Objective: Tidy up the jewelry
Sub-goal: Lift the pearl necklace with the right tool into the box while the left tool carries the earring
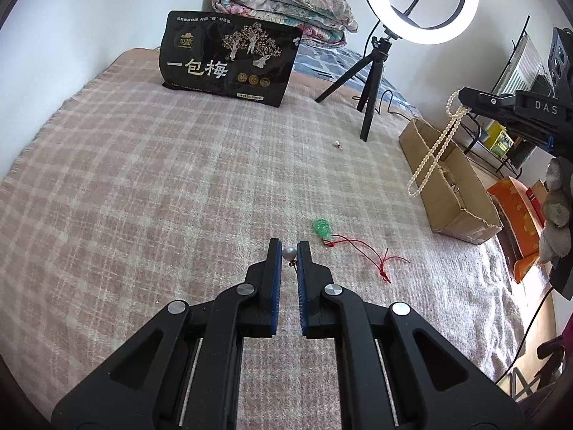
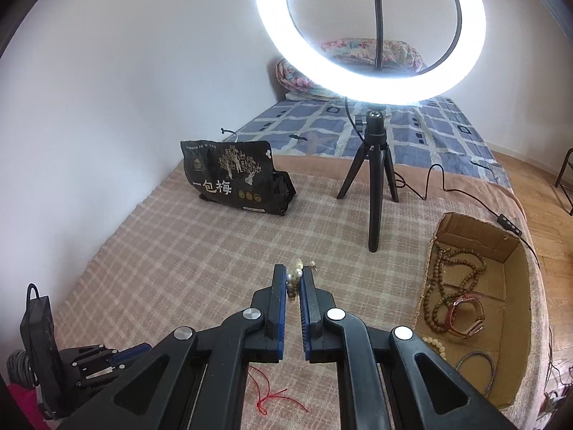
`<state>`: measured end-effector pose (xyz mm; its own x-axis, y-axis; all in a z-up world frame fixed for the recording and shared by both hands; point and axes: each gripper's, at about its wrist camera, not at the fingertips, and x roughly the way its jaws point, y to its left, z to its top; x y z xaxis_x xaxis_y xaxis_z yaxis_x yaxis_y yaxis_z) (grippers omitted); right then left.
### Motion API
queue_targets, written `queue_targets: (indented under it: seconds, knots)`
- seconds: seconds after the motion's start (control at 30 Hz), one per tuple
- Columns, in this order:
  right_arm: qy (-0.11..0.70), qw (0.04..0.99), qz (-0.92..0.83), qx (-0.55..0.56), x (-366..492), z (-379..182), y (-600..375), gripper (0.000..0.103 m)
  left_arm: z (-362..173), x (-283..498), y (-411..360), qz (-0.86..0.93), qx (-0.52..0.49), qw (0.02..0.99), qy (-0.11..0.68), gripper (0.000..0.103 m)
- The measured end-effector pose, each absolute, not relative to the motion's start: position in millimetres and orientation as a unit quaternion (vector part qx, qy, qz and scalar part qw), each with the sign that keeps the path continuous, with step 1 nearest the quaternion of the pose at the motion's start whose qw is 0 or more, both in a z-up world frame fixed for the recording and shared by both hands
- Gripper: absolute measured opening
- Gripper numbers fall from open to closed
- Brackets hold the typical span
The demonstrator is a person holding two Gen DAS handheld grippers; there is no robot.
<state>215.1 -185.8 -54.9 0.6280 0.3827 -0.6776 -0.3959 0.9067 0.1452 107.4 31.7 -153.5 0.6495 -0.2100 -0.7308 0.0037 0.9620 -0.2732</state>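
While the left claw [image 1: 289,251] is clamped on a single pearl earring [image 1: 289,253] just above the plaid bed cover [image 1: 143,186], lifted clear for carrying, a green pendant on red cord [image 1: 323,230] lies loose beside it. Further right, the right claw [image 2: 294,281] is closed on a pearl necklace [image 1: 435,150], its loop hanging free near the cardboard box [image 2: 515,326] — presumably the collecting container. Inside lie a brown bead strand [image 2: 453,288], a rose-gold watch [image 2: 465,315] and a thin bangle [image 2: 478,372].
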Motion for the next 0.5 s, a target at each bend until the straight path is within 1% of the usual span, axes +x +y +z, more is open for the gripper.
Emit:
queue_targets:
  seconds: [0.5]
  knots:
    - [0.35,0.919,0.181,0.009,189,-13,-250,0.005,-115,111,-16,-0.113,-0.093,0.909,0.39,0.006]
